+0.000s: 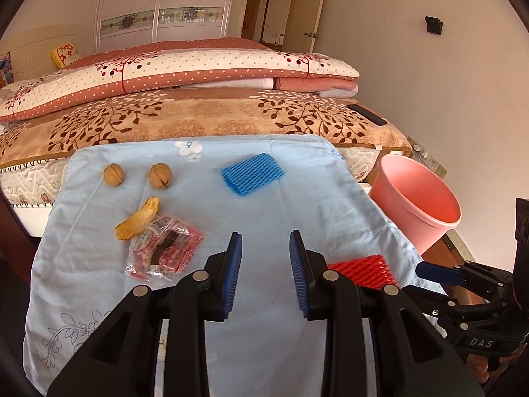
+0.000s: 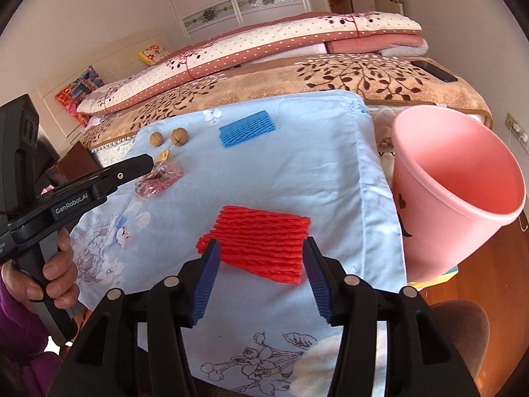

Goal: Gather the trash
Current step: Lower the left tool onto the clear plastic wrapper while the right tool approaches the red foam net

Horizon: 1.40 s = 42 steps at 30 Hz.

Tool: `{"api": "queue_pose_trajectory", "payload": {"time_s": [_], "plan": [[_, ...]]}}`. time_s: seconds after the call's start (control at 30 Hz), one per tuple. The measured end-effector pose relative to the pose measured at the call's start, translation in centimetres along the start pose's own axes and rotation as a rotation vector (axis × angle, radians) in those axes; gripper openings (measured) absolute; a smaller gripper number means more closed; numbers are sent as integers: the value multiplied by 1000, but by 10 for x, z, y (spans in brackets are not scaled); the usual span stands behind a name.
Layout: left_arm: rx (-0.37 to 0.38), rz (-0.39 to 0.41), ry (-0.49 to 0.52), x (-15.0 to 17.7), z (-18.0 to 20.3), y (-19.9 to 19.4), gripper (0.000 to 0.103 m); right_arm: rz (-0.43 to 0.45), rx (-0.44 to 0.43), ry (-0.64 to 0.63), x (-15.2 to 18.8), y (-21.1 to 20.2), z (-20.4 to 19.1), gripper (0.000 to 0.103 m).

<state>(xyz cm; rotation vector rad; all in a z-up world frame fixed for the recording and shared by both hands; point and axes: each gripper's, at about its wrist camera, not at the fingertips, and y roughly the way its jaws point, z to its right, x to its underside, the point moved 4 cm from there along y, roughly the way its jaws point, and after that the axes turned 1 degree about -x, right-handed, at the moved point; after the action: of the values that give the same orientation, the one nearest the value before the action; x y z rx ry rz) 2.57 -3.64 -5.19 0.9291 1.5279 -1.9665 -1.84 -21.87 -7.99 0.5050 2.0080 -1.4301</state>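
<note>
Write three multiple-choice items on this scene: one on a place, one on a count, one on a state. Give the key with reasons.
1. Where is the pink bin?
A. on the bed
B. beside the blue cloth's right edge
C. under the cloth

2. How many walnuts lie on the cloth?
A. two
B. four
C. none

3. The right claw is:
A. clamped on a walnut
B. open, nothing gripped
C. inside the bin

Key: B, it stands off the cloth's right edge; A, a pair sits at the far left; B, its pads flank the red foam net without pressing.
</note>
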Motion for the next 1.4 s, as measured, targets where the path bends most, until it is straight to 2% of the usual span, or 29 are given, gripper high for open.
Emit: {"api": "queue_pose_trajectory", "payload": {"time_s": [0.2,0.37,0.83,1.0,1.4], "plan": [[-79,-30,-98,15,-54,-5,30,-47,11,-242,2,18,-43,54],[-106,-50,-161,20,-82,-6,30,-72,23,-319,2,38,-58,54],[-159,-92,-174,9,-99,35,30,-112,88,-303,-5,70,-44,54],[-130,-143,-197,9,-106,48,30,-116,84,-279,-7,76,-40,54],[-190,-183,-119,4,-87,63,30,-110,92,-262,-10,84,-37,52]]}}
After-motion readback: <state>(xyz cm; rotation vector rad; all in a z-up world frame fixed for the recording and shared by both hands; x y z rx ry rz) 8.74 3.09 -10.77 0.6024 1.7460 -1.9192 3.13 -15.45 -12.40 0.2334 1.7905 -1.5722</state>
